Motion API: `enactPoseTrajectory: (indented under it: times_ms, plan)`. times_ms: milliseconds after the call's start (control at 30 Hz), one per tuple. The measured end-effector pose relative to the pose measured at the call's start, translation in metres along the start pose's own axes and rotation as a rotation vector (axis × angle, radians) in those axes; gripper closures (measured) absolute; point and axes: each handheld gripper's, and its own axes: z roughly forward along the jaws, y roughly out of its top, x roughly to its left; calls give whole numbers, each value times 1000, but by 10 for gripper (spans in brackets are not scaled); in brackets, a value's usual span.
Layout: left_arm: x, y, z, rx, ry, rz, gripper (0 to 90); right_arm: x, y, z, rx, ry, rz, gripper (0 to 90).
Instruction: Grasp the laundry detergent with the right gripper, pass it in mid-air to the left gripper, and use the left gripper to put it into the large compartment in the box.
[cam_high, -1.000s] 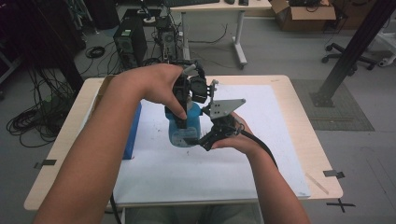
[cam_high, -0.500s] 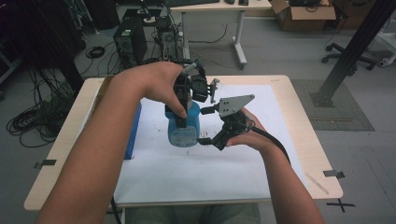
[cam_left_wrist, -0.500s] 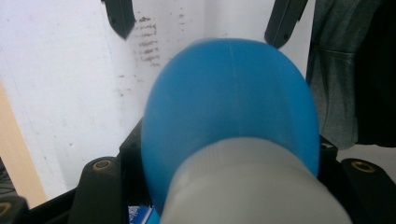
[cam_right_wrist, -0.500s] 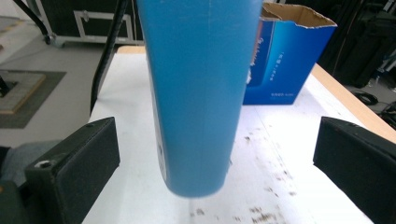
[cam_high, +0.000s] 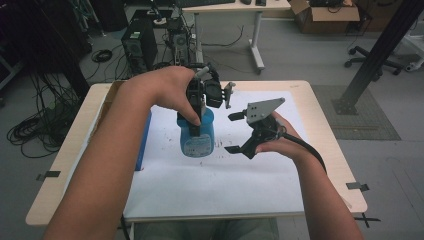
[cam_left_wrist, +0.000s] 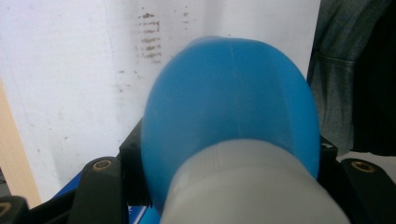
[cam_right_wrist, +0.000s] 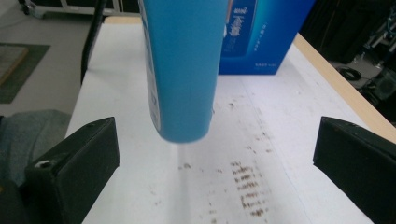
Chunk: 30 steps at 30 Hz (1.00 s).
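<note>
The right gripper (cam_high: 234, 133) hovers above the white sheet (cam_high: 210, 185) at about three o'clock from the bottle, its jaws spread wide with nothing between them; they have just been opening. In the right gripper view the two black jaws stand far apart at the bottom corners, and the bottle's lower end hangs ahead of them, clear of the paper.

The blue plastic bottle (cam_high: 196, 137) is held off the table near the sheet's centre, upright, its base just above a patch of brown specks (cam_right_wrist: 245, 184). Its body is a smooth, bright blue, rounded at the shoulder, with a pale label (cam_high: 195, 146) of small print low on the front; I cannot read it. In the left gripper view a whitish-grey cap or neck (cam_left_wrist: 252, 186) shows at the bottom, blurred by closeness.

The left gripper (cam_high: 199, 100) clamps the bottle at its top, jaws closed on the neck from above.

Farther off, at nine o'clock from the bottle, a dark blue carton (cam_right_wrist: 261, 37) lies along the sheet's edge on the wooden table (cam_high: 325, 125).
</note>
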Motion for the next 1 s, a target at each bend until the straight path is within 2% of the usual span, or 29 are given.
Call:
enactPoseTrajectory:
  times_ms: [67,300,400,600,767,867,1000]
  plan:
    - [0,-1,0,-2,4,-4,379,-1,-2,-3,15,-5,4,5]
    - [3,-4,0,-7,32,-54,379,-4,-6,-15,65,-25,6,7]
    - [4,-6,-1,-5,39,-76,379,-6,-8,-19,105,-31,1,8]
    - [8,-11,-6,-3,25,-129,378,-9,-10,-27,161,-44,-2,11]
    - [11,-16,-10,4,31,-197,378,-11,-11,-32,182,-50,-7,12]
    - [10,-17,-13,-9,30,-244,378,-11,-12,-34,199,-44,-14,13]
    - [13,-19,-20,-23,34,-352,377,-12,-11,-36,234,-42,-30,16]
